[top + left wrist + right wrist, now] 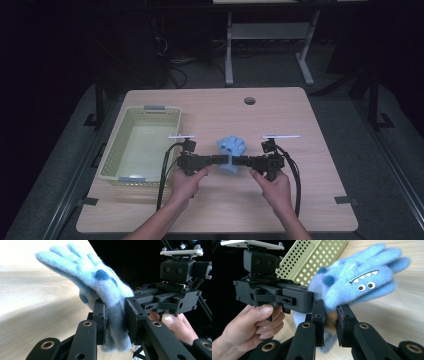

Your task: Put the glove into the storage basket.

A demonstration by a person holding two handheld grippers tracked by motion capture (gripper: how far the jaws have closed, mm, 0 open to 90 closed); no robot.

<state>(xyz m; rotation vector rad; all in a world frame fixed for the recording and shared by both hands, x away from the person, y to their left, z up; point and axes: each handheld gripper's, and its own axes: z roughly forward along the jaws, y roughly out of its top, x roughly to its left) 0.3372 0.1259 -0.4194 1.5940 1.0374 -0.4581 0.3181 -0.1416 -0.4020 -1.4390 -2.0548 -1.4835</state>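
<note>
A fuzzy blue glove (231, 149) with dark spots and a monster face is held a little above the middle of the wooden table (300, 120), fingers pointing away from the person. My left gripper (223, 160) comes at its cuff from the left and my right gripper (239, 161) from the right, tips almost meeting. In the left gripper view my jaws (115, 322) are shut on the glove's cuff (113, 315). In the right gripper view my jaws (330, 325) pinch the cuff edge of the glove (362, 282). A hand holds each gripper.
A pale green perforated basket (150, 111) stands on the left part of the table, with nothing in it that I can see. A round cable hole (249, 100) is near the far edge. Dark floor and a white frame lie beyond.
</note>
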